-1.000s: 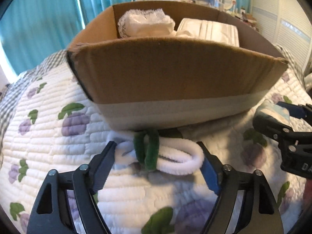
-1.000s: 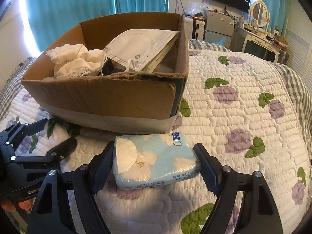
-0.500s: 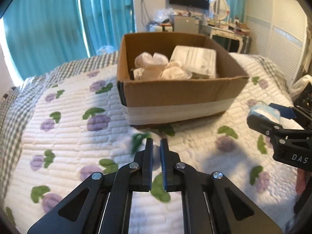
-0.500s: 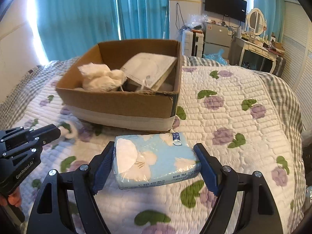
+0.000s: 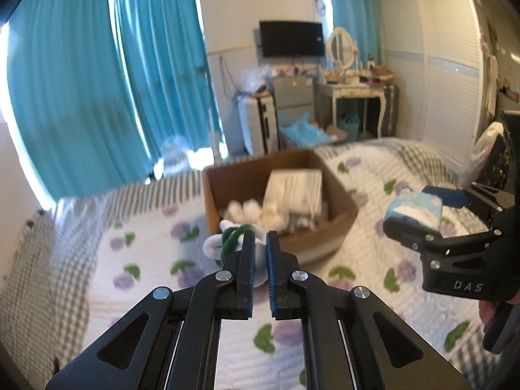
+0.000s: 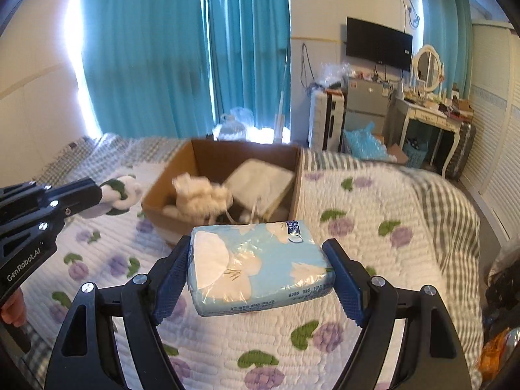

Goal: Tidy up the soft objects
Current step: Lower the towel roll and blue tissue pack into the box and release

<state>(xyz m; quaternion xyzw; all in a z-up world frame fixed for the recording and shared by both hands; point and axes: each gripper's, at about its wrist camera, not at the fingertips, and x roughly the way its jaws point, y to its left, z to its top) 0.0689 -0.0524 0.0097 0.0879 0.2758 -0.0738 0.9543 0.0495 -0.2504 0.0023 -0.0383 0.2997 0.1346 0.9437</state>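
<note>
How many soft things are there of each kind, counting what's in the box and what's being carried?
Tissue packs: 1, the blue tissue pack, carried.
White-and-green fuzzy loops: 1, the fuzzy loop, carried.
White lacy cloths: 1, the lacy cloth, in the cardboard box.
Face-mask packs: 1, the mask pack, in the box.
Total: 4

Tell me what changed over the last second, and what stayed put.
The left gripper closed its jaws on the white and green fuzzy loop and lifted it off the quilt. The right gripper, already clamping the tissue pack, rose with it. Both now hang higher and farther from the cardboard box, whose contents look unchanged.
</note>
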